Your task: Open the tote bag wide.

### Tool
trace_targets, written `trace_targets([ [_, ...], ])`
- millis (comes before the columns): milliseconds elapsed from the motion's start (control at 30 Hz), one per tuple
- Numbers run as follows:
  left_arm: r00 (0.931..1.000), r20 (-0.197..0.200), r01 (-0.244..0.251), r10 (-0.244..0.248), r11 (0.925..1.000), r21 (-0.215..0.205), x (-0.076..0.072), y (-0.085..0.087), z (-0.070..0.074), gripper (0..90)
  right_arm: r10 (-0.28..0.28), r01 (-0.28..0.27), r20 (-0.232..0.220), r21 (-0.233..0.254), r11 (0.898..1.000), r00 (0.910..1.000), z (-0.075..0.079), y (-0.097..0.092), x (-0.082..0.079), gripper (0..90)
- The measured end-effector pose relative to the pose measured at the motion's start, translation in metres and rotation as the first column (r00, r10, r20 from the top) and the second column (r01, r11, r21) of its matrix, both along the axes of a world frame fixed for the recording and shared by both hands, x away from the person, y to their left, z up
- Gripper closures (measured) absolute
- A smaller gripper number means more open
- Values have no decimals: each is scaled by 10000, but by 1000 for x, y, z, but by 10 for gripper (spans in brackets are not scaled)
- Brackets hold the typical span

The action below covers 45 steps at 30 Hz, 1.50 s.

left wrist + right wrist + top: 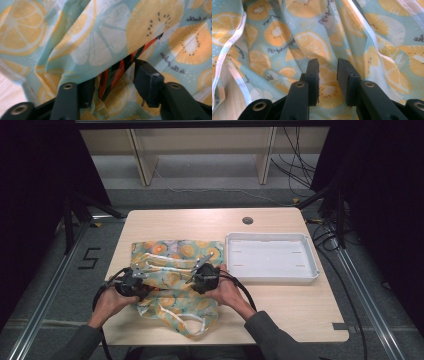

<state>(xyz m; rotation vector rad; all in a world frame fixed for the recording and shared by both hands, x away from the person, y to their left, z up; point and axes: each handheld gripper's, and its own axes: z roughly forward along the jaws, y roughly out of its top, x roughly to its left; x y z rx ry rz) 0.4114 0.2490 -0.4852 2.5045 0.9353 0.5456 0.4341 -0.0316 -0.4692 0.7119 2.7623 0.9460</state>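
One soft, crumpled cloth bag [172, 280] with orange fruit slices lies near the table's [280, 305] front left. Two grippers sit on it: left gripper [113, 80] and right gripper [327, 82], jaws apart around folds. One white plastic tray [272, 257] sits right.

bright even light on the table [280, 305], dark surroundings; both gripper views are soft and slightly blurred.

Your left hand [107, 301] holds the left gripper [131, 279] low at the near left, your right hand [226, 292] the right gripper [205, 276] just beside it. Both forearms come in from below. Each gripper's jaws stand apart, the left pair perhaps wider.
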Motion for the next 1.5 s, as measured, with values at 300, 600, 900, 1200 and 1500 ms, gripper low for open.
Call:
trace_targets([
  [300,9988,34,493,-493,9988,-46,-4,1,17,887,-67,68,-65,168,9998,10000,2,-4,1,709],
  [600,9880,-51,1536,-1546,9845,-843,-14,0,67,890,-443,432,171,585,9973,9989,21,-16,4,700],
  [900,9743,63,2231,-2252,9603,-1674,-26,10,101,890,-717,637,965,834,9945,9927,35,-26,12,854],
  [1200,9762,399,2159,-2132,9378,-2719,-29,17,115,890,-911,850,822,745,9936,9924,31,-26,15,853],
  [1500,9790,457,2030,-1984,9328,-2979,-31,22,124,890,108,-257,822,1830,9828,9966,45,-28,-6,703],
])
